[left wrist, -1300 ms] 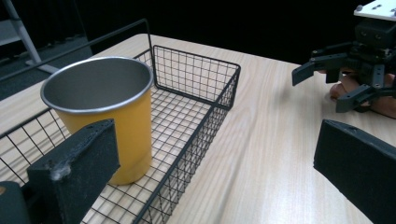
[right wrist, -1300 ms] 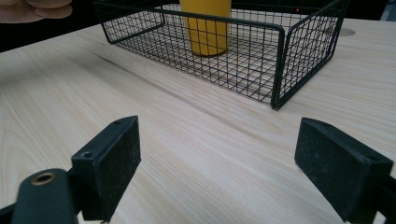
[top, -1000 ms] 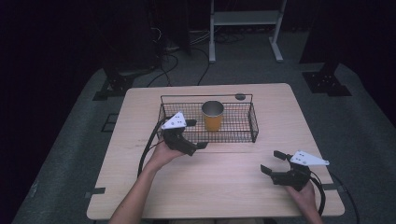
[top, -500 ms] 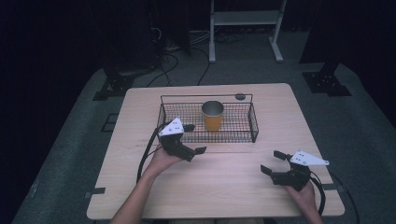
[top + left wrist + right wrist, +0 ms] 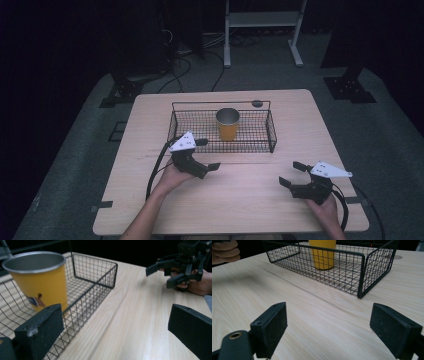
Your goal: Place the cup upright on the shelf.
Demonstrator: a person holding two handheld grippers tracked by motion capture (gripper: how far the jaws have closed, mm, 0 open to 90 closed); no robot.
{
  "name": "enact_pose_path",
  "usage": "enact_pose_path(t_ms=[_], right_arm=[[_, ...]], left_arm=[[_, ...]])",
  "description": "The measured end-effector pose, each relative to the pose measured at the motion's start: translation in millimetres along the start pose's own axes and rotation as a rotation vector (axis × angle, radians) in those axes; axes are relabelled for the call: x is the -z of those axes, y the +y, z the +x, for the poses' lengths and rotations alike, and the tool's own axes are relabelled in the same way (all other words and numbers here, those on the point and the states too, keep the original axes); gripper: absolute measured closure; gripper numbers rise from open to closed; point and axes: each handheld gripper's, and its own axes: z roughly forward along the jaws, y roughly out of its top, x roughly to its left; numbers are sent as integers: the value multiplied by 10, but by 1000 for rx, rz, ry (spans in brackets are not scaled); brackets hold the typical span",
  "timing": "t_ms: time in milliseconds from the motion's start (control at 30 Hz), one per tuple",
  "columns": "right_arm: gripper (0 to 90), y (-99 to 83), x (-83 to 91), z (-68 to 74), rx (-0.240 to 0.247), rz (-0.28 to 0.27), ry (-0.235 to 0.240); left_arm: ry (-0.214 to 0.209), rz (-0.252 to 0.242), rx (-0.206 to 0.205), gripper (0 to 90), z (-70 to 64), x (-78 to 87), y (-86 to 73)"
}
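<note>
— Yellow metal cup [image 5: 227, 124] standing upright inside the black wire basket [image 5: 270, 131], just ahead of the left gripper [image 5: 206, 155] and slightly off to one side of it. Not touching either jaw.

— Gaping wide, those jaws?

— Spreading well apart, holding nothing. Hovering just outside the basket's near wall, one jaw close against the mesh in the left gripper view, cup [image 5: 40, 281] looming behind the wire.

— And the right gripper [image 5: 292, 174]?

— Also standing open and gripping nothing. Sitting low over the wooden table [image 5: 240, 200], well apart from the basket. Looking along its jaws at the basket's corner [image 5: 361, 272], cup [image 5: 322, 253] farther off behind the mesh.

— Hands?

— Wrapping each gripper from behind, left hand [image 5: 172, 176] near the basket, right hand [image 5: 326, 210] near the table's close edge.
</note>
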Motion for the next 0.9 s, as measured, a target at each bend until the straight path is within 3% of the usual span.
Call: enact_pose_path(t_ms=[900], right_arm=[[134,0,1,1,1,0,-1]], left_arm=[[3,-4,1,0,-214,108,-184]])
